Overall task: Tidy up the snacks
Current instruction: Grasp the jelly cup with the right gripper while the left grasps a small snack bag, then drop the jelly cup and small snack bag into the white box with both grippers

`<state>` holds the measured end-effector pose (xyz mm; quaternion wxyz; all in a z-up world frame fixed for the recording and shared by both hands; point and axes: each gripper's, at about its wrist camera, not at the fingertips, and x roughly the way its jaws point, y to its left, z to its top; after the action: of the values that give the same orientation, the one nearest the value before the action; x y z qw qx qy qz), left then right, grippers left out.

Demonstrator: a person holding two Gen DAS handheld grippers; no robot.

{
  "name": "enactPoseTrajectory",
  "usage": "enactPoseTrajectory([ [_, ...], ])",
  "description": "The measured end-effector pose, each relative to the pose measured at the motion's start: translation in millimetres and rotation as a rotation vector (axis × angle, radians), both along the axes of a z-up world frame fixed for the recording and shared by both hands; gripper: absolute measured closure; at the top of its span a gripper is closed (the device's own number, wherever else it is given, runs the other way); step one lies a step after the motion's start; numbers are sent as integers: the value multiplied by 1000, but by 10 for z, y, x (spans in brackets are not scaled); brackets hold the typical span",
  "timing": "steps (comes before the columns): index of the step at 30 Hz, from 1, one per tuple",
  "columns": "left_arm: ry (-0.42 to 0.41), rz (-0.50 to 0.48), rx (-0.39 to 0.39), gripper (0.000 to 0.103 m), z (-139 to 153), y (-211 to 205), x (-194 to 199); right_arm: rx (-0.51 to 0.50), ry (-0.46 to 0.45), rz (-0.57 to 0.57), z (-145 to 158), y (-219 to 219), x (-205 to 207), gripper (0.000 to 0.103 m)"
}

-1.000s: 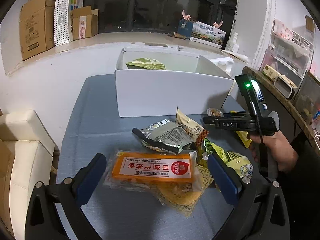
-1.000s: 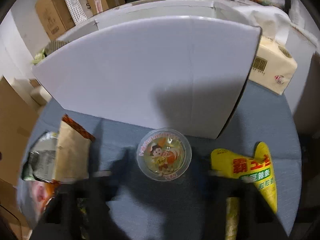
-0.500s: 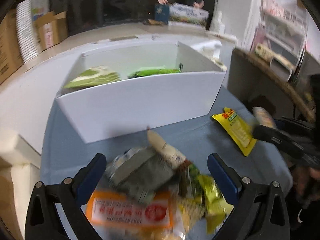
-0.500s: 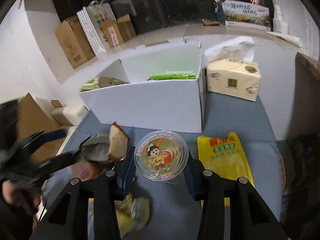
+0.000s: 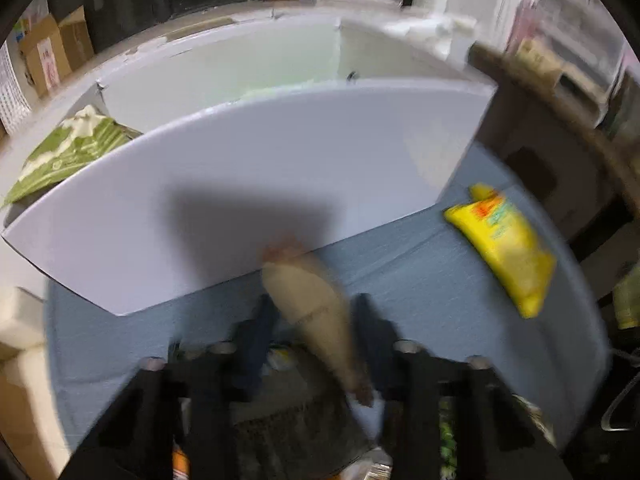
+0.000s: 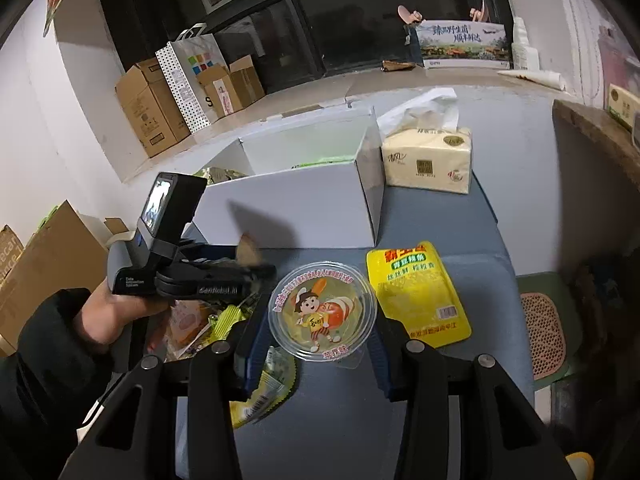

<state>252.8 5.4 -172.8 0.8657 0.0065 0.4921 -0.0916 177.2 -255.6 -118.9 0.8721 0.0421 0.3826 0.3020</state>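
Blue cloth covers the table (image 6: pixel 460 216), where a white box (image 6: pixel 304 208) stands with green packets inside. The left gripper (image 5: pixel 312 320) has just been closing; a tan snack packet (image 5: pixel 316 308) lies between its jaws, though blur hides whether the pads press on it. The right gripper (image 6: pixel 316 344) is clamped on a round clear jelly cup (image 6: pixel 322 310), just in front of the box. A yellow packet (image 6: pixel 418 292) lies flat beside the cup.

Dark window (image 6: pixel 360 20), white wall (image 6: pixel 48 120), cardboard boxes (image 6: pixel 152 108) on ledge.
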Motion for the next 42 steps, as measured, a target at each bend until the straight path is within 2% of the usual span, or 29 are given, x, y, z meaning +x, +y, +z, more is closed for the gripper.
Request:
enactPoseTrajectory([
  [1, -12, 2, 10, 79, 32, 13, -26, -1, 2, 1, -11, 5, -1, 55],
  [2, -31, 3, 20, 79, 73, 28, -63, 0, 5, 3, -22, 12, 3, 55],
  [6, -89, -13, -18, 79, 213, 74, -231, -7, 11, 15, -66, 83, 19, 55],
  [10, -177, 14, -90, 79, 451, 137, -473, -6, 9, 17, -66, 128, 12, 55],
  [16, -338, 52, -143, 79, 963, 238, -771, 19, -22, 19, 101, 215, 102, 55],
  [19, -399, 59, -159, 79, 1239, 300, -715, 25, -58, 45, 286, 352, 230, 55],
  [23, -461, 67, -138, 79, 1574, 374, -518, 28, -114, 75, 541, 544, 476, 55],
  [30, -463, 104, -100, 79, 1741, 506, 38, 36, -133, 67, 847, 863, 1194, 55],
  [36, -417, 141, -90, 79, 1624, 584, 545, -38, -90, 46, 761, 1143, 1766, 55],
  [39, -389, 158, -51, 79, 1530, 613, 728, -84, -72, 38, 692, 1253, 1974, 55],
  [40, -377, 169, -37, 77, 1497, 628, 783, -97, -62, 38, 664, 1290, 2038, 54],
  [41, -355, 183, -34, 68, 1452, 667, 836, -105, -53, 42, 640, 1319, 2077, 53],
  [42, -322, 221, -38, 55, 1395, 736, 892, -113, -37, 61, 600, 1357, 2125, 33],
])
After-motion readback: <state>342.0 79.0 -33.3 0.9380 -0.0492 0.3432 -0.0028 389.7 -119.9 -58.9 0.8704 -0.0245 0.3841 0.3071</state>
